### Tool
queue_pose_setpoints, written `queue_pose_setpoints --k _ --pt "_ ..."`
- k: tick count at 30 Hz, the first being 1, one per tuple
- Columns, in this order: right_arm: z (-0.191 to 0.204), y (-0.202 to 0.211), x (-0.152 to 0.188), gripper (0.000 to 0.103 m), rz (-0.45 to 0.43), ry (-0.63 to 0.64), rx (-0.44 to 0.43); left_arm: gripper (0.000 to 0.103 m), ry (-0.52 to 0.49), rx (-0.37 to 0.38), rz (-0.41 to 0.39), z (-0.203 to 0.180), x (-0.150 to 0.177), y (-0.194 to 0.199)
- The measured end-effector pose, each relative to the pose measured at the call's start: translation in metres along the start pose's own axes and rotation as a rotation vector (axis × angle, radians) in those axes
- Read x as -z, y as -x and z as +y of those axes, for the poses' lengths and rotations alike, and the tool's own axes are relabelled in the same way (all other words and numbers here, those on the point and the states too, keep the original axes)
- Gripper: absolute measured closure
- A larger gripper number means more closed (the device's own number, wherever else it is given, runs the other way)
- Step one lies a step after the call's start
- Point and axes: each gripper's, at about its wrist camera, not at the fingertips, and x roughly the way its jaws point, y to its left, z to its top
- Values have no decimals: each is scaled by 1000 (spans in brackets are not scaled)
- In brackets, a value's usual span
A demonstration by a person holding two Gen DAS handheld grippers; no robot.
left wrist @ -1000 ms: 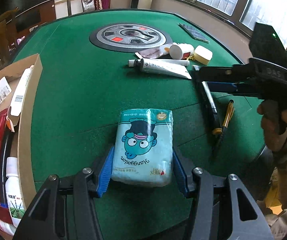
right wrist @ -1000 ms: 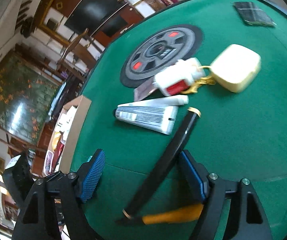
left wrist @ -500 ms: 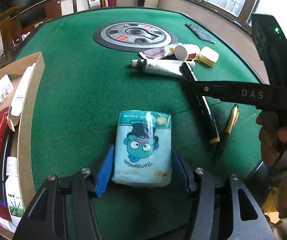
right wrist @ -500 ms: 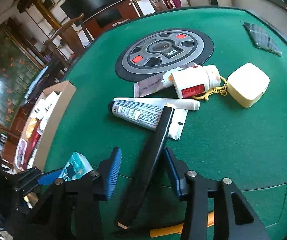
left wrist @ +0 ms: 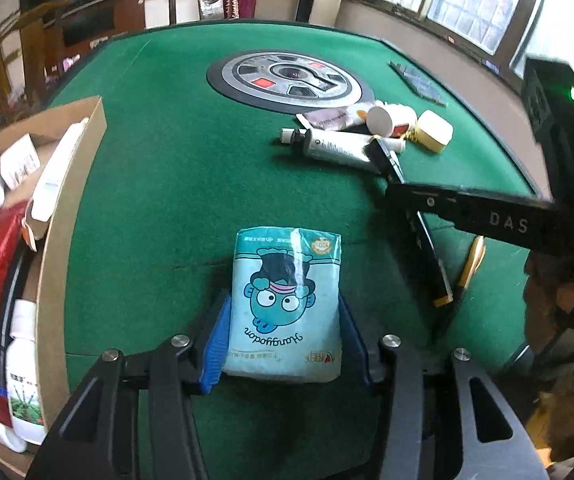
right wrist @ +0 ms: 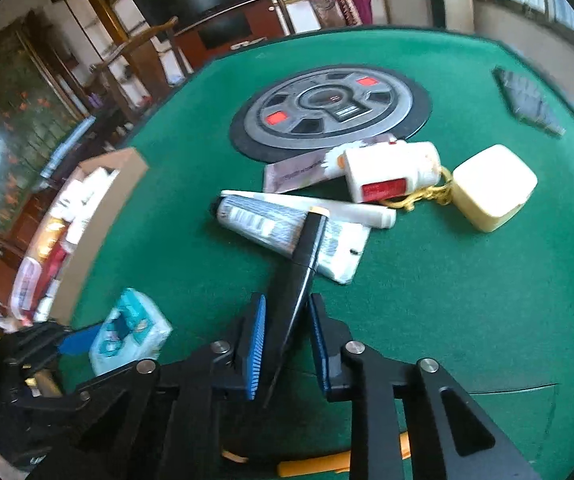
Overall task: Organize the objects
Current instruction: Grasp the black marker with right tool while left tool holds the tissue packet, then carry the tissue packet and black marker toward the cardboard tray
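Observation:
A light-blue tissue pack point(left wrist: 287, 300) with a cartoon face lies on the green felt between my left gripper's point(left wrist: 285, 340) blue pads. The jaws are closing and the pads sit against its two long sides. My right gripper point(right wrist: 285, 344) is shut on a long black pen point(right wrist: 299, 272) with gold ends, gripping near its lower half. The pen's far tip rests on a grey-and-white tube point(right wrist: 263, 220). In the left wrist view the right gripper point(left wrist: 397, 194) reaches in from the right over the black pen point(left wrist: 427, 248). The tissue pack point(right wrist: 127, 328) also shows in the right wrist view.
An open cardboard box point(left wrist: 53, 216) with bottles and cartons stands at the table's left edge. A white bottle point(right wrist: 391, 168), a cream case point(right wrist: 491, 188) on a gold chain and a sachet lie beyond the tube. An orange pen point(left wrist: 471, 260) lies near the right edge. A round panel point(left wrist: 287, 80) marks the centre.
My right gripper's jaws have come together from wide apart onto the black pen. The left jaws have narrowed a little around the tissue pack, which has stayed in place.

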Motion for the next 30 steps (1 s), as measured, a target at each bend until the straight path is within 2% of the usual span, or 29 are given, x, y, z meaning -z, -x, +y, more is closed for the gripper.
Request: queue_pose_setpoints --k 6,13,17,23,30 --pt "6 5 1 88 -18 13 -13 55 74 81 -13 13 0 3" --pt "9 -1 1 87 -4 20 10 55 67 76 -18 10 0 1" --pt "10 -6 3 86 24 17 -6 55 69 79 -17 11 -1 1" --pt "17 -6 5 87 7 58 39 55 74 81 -20 11 -1 0" --pt "14 3 4 87 -22 32 -2 55 94 93 -16 13 -2 1"
